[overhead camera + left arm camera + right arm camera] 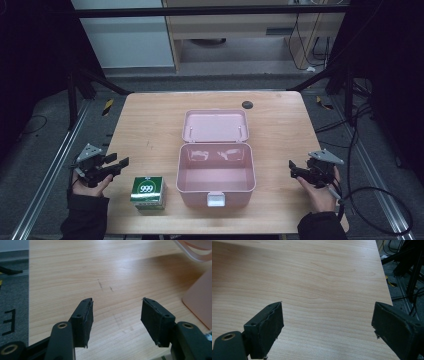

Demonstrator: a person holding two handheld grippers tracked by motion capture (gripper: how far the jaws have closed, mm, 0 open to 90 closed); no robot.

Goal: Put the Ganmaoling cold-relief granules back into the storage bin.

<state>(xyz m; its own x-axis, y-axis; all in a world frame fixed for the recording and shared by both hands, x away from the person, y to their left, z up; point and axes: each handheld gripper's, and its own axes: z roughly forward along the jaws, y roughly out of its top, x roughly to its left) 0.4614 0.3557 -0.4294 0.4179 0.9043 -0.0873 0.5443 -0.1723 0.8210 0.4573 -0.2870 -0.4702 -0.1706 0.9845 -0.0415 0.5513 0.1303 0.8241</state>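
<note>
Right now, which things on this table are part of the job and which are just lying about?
Part of the job:
- green and white cardboard box marked 999
- open pink plastic case, empty inside
- left gripper and right gripper, both open, holding nothing

Lying about:
- small dark round disc at the wooden table's far edge

a small green and white cardboard box point(148, 192) stands upright near the front edge of the light wooden table point(150, 125), its top face printed with the white digits 999 on green. just to its right, apart from it, sits an open pale pink plastic case point(215, 177), rectangular with rounded corners and a white latch on its front wall. its inside looks empty. its hinged lid point(215, 125) lies folded back flat on the table behind it.
</note>
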